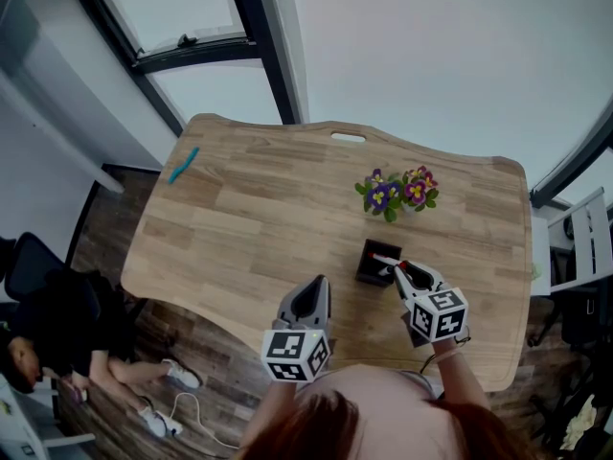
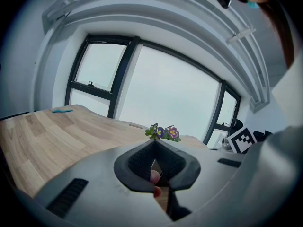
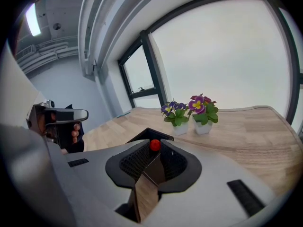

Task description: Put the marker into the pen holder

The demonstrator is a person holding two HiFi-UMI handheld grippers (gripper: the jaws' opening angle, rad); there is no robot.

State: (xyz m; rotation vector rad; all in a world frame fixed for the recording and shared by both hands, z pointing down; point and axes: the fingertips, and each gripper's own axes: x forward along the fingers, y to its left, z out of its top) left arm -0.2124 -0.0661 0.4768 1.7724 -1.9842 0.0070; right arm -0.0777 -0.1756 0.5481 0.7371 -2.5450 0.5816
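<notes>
The marker (image 1: 385, 259), white with a red end, is held in my right gripper (image 1: 400, 268) right over the open top of the black square pen holder (image 1: 374, 266) on the wooden table (image 1: 249, 228). In the right gripper view the marker's red end (image 3: 155, 145) sits pinched at the tips of that gripper (image 3: 154, 148), with the holder's rim (image 3: 140, 136) just behind it. My left gripper (image 1: 321, 282) hovers at the table's near edge, left of the holder. Its jaws meet at the tips (image 2: 154, 144), with nothing between them.
Two small pots of purple and pink flowers (image 1: 397, 192) stand just beyond the holder. A teal pen (image 1: 183, 164) lies at the table's far left corner. A person (image 1: 48, 324) sits on the floor to the left, and a chair (image 1: 584, 242) stands at the right.
</notes>
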